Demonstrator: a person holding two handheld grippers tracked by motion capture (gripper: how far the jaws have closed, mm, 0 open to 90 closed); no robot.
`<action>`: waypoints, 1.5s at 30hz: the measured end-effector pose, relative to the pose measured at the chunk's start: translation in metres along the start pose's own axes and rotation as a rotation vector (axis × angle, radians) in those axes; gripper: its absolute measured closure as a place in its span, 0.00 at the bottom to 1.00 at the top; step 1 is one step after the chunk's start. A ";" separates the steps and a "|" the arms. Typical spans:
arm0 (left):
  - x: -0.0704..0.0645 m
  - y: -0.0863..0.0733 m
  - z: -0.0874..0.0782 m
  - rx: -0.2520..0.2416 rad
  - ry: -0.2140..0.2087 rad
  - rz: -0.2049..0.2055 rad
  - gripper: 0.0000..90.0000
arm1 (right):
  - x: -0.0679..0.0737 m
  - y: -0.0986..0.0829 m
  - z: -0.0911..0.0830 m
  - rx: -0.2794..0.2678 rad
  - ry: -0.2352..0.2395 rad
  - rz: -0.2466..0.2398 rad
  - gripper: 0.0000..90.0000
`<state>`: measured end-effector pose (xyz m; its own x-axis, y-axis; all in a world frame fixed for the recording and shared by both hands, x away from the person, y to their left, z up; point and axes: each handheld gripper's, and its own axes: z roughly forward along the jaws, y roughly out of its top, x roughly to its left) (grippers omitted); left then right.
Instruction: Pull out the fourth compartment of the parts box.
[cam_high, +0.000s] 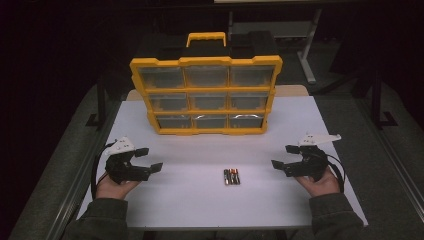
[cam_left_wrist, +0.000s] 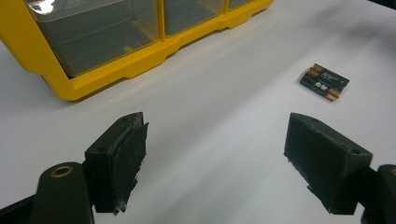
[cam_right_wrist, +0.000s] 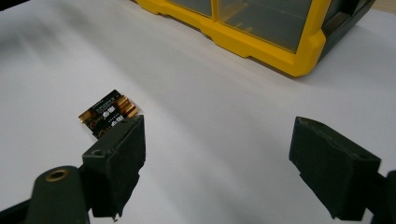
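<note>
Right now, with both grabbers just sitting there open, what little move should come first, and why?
Probably the right gripper should slide toward the batteries and come down over them. They lie loose on the white table, between both hands and a bit nearer the right one. Both grippers, the left gripper too, are open and hold nothing, and the yellow drawer organizer has all its drawers shut.

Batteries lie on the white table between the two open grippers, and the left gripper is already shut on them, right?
No. The left gripper is open and apart from the batteries, as the high view shows; its own view shows the same. The right gripper is open too.
</note>
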<state>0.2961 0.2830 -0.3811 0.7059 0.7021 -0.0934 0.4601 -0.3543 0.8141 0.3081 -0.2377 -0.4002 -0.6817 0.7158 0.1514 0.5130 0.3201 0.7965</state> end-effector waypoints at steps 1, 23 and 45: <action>0.001 0.000 -0.001 0.008 0.002 0.007 0.23 | 0.000 0.000 0.000 0.002 0.001 -0.003 0.19; 0.002 0.000 -0.002 0.009 -0.016 0.010 0.24 | 0.001 -0.003 -0.004 0.004 -0.029 -0.007 0.20; 0.005 0.011 -0.005 0.057 -0.123 0.003 0.28 | 0.006 0.001 -0.006 0.002 -0.033 -0.030 0.20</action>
<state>0.3018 0.2862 -0.3698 0.7666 0.6211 -0.1631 0.4852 -0.3938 0.7807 0.3013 -0.2365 -0.3956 -0.6793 0.7259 0.1077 0.4937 0.3434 0.7990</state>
